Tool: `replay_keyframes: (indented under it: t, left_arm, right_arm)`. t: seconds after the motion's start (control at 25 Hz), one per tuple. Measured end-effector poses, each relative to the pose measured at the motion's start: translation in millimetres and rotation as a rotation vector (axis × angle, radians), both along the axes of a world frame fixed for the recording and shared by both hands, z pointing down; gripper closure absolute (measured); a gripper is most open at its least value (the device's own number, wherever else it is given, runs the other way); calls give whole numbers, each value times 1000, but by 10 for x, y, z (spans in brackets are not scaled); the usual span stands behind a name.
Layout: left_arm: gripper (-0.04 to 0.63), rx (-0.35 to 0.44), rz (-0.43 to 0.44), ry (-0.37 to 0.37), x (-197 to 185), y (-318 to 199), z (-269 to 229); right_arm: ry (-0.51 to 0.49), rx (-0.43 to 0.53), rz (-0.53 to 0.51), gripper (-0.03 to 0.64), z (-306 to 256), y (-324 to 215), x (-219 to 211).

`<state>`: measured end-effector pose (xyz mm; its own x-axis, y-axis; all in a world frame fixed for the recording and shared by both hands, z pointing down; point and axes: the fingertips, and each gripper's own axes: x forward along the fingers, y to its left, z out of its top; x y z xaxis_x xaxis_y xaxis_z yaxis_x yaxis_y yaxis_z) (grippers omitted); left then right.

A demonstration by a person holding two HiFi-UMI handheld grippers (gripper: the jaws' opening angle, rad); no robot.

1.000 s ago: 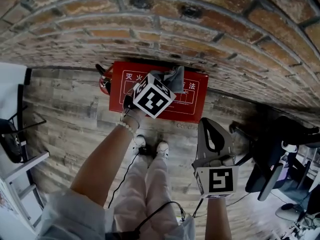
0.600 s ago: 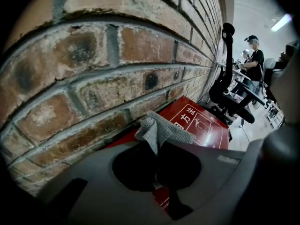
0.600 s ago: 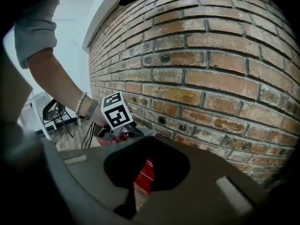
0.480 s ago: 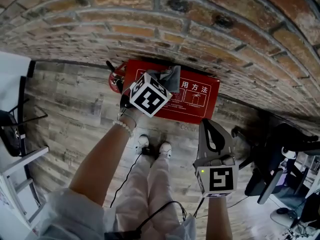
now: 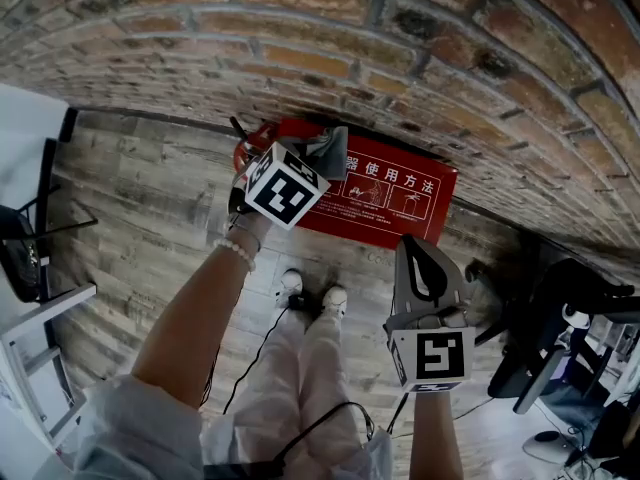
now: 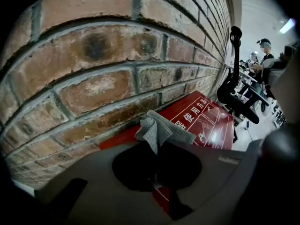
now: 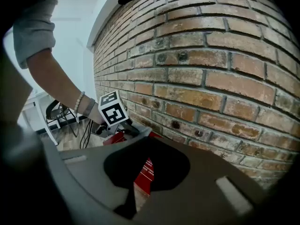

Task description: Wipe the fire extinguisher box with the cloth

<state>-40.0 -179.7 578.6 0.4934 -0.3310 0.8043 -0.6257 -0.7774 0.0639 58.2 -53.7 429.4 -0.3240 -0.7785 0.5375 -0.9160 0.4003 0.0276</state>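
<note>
- Cloth: grey woven fabric, matt, soft and crumpled, with a fine ribbed texture.
- Box: red, smooth and glossy, with a patch of glare on its face.
- Wall: rough matt brick with gritty mortar joints.
- Floor: wood-grain planks, weathered-looking, matt.

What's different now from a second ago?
The left tongs, clamped on the grey cloth, slid along the red box toward its left end in the head view. The right tongs stayed low, shut and empty.
</note>
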Motion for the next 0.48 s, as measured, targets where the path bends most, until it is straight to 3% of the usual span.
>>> replay_keyframes:
  t: [0.48]
  left_arm:
    - [577, 12, -78, -19, -580, -101, -7]
  right_arm:
    - [11, -18, -50, 608, 30, 12, -328]
